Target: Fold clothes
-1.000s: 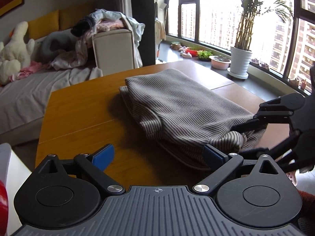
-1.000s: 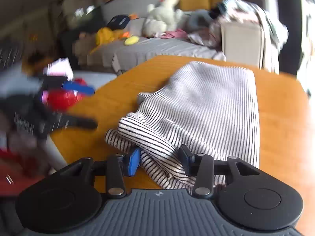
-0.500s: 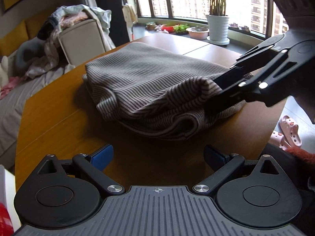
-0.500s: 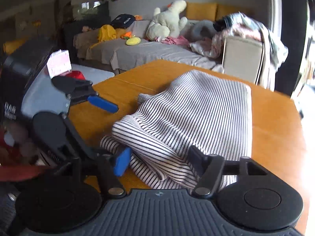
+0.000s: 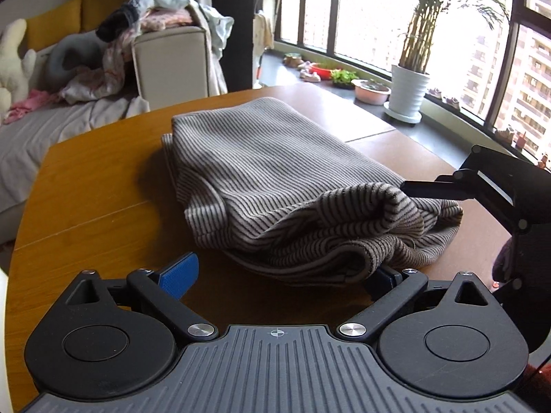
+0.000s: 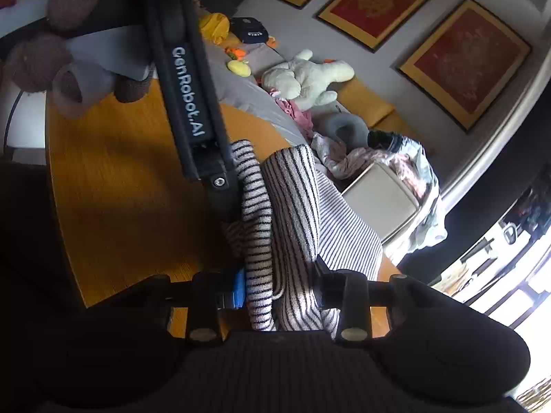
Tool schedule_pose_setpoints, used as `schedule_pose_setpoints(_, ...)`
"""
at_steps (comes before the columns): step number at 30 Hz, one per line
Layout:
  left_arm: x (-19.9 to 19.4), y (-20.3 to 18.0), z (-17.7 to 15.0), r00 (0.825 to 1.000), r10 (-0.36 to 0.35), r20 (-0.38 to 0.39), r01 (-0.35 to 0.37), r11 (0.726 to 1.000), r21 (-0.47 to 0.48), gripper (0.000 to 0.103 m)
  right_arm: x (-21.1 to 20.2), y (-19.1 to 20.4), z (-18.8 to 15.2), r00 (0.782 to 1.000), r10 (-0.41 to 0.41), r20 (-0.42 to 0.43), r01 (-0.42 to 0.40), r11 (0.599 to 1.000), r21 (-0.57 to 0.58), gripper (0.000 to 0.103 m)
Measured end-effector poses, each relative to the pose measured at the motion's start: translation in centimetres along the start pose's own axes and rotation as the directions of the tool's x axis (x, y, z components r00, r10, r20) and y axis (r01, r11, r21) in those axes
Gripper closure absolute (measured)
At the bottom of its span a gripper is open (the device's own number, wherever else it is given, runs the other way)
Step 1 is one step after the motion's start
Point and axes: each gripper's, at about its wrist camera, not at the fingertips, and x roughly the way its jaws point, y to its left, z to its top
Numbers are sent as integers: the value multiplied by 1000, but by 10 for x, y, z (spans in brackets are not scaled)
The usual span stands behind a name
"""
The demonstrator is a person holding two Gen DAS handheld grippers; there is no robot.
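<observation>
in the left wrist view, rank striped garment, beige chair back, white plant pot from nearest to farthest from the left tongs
1. striped garment: right in front of the left tongs, on the table.
2. beige chair back: beyond the table's far edge, upper left.
3. white plant pot: by the window, upper right, seemingly farthest.

The black left claw (image 5: 277, 275) points downward with fingers spread wide; the black right claw (image 6: 280, 287), rolled sideways, is closing, apparently pinching striped knit fabric (image 6: 292, 213)
</observation>
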Motion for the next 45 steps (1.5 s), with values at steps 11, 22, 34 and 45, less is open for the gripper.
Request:
schedule_pose_setpoints(11,-45,22,-3,996,-7,94,12,999,-46,2,3,-12,6,992,103,-72,-103,995,6,72)
schedule_pose_setpoints(22,-6,33,27,995,-11,104,16,999,-42,2,-99,-57,26,975,182,-130,-197,973,-117,73)
schedule_pose_setpoints(34,37,41,1,998,-70,3,70,992,109,6,41,-127,76,936,336,-102,-347,930,-123,73)
schedule_pose_setpoints(45,19,59,1,995,-82,49,78,994,78,6,106,-157,36,908,408,-101,-371,891,262,45)
